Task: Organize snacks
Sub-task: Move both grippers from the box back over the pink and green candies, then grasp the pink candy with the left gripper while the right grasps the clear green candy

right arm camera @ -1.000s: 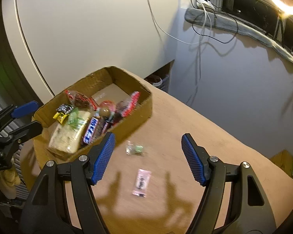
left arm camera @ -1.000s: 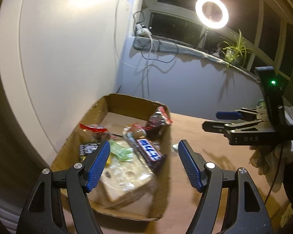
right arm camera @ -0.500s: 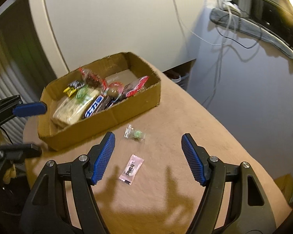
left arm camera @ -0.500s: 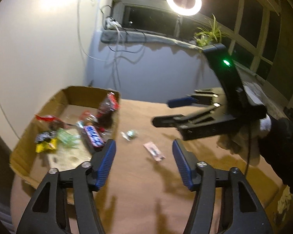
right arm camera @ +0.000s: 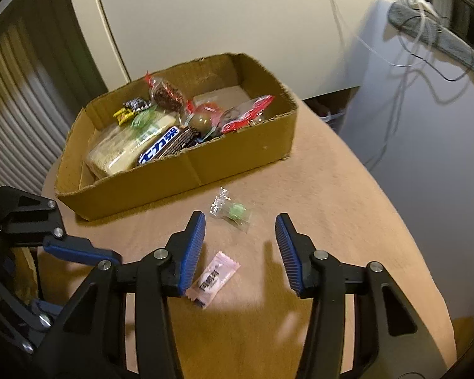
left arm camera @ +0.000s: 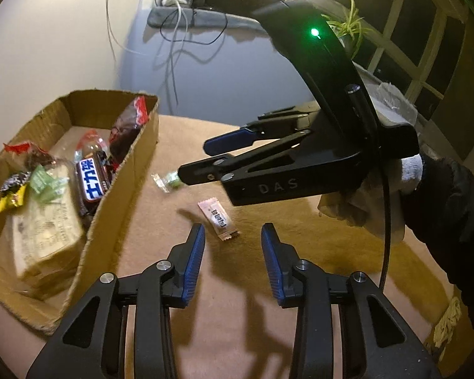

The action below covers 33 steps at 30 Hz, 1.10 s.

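Cardboard box (right arm camera: 237, 158) beside two loose sweets (right arm camera: 233, 213); both tongs (left arm camera: 232, 252) (right arm camera: 240, 246) narrowing, empty.

Both tools' jaws have been closing with nothing between them as the left tool (left arm camera: 232, 252) swings from the brown cardboard box (left arm camera: 123, 195) toward the pink sachet (left arm camera: 218, 218), the right tool (right arm camera: 240, 246) dropping over the clear-wrapped green candy (right arm camera: 235, 212).

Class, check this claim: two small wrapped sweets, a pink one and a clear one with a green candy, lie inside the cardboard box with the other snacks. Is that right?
Not quite. The pink sweet and the clear-wrapped green candy lie on the table, outside the cardboard box, beside its near wall. The right wrist view shows it. The other snacks are in the box.
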Tool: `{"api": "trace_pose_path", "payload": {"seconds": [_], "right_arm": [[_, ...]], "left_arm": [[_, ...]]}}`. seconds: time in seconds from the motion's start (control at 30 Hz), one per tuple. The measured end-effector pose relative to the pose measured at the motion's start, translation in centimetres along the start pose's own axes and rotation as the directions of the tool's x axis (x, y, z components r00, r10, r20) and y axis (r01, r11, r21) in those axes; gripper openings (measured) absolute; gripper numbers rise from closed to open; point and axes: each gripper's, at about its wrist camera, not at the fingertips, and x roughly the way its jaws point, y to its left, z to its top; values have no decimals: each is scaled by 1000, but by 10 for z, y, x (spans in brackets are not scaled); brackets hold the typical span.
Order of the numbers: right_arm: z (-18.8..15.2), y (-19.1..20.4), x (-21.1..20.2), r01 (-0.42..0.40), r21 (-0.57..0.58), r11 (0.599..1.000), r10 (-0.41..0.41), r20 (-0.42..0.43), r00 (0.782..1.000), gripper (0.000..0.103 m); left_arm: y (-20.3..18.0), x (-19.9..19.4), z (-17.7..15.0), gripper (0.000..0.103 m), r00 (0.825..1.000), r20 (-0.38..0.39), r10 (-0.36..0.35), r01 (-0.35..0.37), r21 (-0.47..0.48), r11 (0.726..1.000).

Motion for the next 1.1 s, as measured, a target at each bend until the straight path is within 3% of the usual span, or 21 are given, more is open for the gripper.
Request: {"api": "trace_pose_path", "payload": {"seconds": [0.53,0.83,1.1], "right_arm": [[8,2,42,-46,-82,996,42,-45,998,48],[5,-6,44,-50,-97,994,46,-48,998,31],[-2,-17,39,-68,-72,995,65,-43,997,30]], "left_arm": [[2,28,0,35,999,-39,32,-33,-6,999],[-7,51,3,36,995,-75,68,-66,35,997],[-26,63,4,36,985,-91,144,-136,94,986]]}}
